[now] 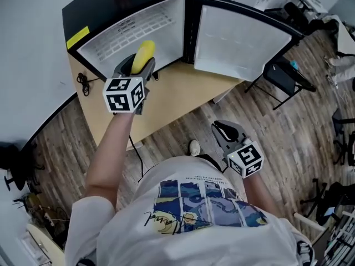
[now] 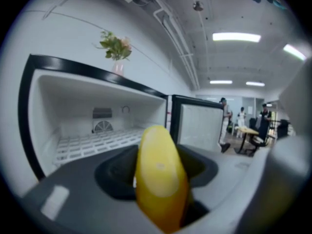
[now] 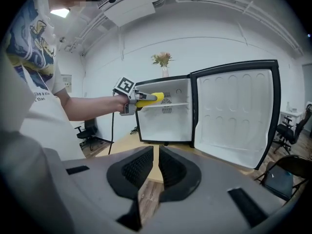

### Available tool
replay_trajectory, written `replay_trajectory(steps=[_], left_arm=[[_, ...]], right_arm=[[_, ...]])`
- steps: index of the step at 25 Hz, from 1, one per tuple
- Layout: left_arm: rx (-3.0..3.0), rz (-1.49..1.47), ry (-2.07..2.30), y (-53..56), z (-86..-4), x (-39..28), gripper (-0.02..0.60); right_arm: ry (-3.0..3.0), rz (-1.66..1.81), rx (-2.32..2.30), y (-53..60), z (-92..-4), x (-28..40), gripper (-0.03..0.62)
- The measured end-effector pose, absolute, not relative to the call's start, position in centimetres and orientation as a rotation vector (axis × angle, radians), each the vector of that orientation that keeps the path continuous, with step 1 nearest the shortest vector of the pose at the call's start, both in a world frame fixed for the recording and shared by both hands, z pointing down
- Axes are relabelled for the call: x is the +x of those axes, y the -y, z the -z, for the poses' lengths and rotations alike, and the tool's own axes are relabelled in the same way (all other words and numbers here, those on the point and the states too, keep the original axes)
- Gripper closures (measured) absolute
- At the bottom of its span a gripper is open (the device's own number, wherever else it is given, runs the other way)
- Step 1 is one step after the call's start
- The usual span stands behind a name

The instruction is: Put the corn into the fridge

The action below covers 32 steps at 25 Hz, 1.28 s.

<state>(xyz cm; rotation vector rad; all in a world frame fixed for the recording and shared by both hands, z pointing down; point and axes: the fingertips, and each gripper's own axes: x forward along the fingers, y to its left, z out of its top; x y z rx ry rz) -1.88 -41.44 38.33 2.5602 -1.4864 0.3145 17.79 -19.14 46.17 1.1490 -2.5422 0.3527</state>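
The corn [image 1: 143,56] is a smooth yellow cob, and my left gripper [image 1: 140,66] is shut on it. It is held out in front of the open black fridge [image 1: 83,21], level with the white wire shelf [image 2: 92,140]. In the left gripper view the corn [image 2: 160,179] stands up between the dark pads, facing the white interior. The fridge door [image 1: 238,37] is swung wide to the right. My right gripper [image 1: 224,132] hangs low by the person's body over the wooden floor. Its pads [image 3: 141,167] are together with nothing between them, and its view shows the corn [image 3: 146,98] from the side.
The fridge stands on a light wooden table [image 1: 172,96] with a black cable [image 1: 84,83] at its left. A small flower pot [image 3: 163,60] sits on top of the fridge. A black chair [image 1: 285,76] stands right of the door, and people stand far off [image 2: 241,118].
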Motion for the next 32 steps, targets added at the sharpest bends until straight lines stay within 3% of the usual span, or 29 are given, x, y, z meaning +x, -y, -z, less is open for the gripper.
replay_trajectory(steps=[16, 32], left_arm=[[2.441, -0.504, 1.743, 56.5, -38.6, -0.6, 0.331], [2.364, -0.858, 1.822, 64.8, -40.4, 0.7, 0.33]], right_arm=[[2.59, -0.453, 1.084, 25.5, -47.9, 25.3, 0.56], [2.574, -0.52, 1.157, 27.4, -49.1, 29.9, 0.562]])
